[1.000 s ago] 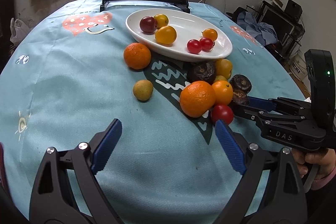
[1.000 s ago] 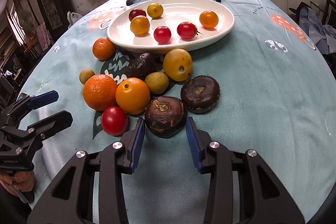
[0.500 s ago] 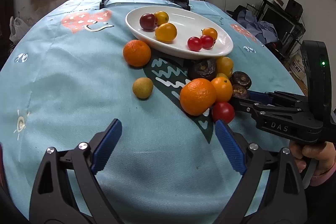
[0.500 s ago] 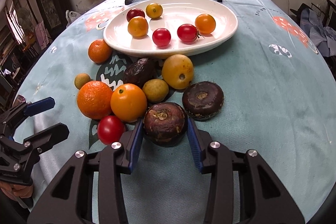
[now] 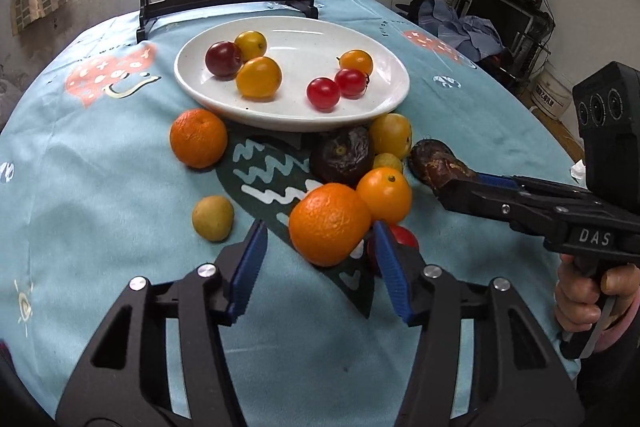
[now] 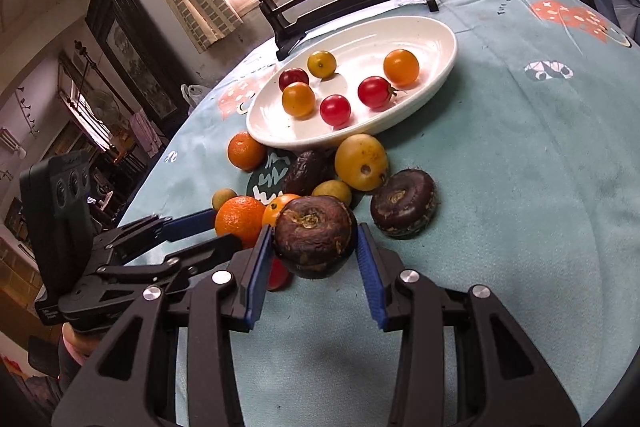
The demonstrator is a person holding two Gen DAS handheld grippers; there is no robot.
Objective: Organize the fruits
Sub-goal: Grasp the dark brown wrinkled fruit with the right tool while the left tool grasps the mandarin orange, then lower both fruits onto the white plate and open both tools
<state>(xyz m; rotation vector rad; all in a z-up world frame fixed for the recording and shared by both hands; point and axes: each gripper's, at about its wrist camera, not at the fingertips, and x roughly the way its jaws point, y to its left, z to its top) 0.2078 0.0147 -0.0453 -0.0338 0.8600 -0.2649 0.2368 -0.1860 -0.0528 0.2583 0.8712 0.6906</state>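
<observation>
A white oval plate point(image 5: 384, 107) on the blue-clothed tabletop point(image 5: 100, 187) holds six small tomatoes: three orange-yellow, two red, one dark red. The right gripper point(image 6: 316, 263) has its fingers clamped on a dark brown water chestnut point(image 6: 314, 241), now lifted off the cloth. The left gripper point(image 5: 320, 263), wide open a second ago, is closing around a large orange point(image 5: 328, 223).
</observation>
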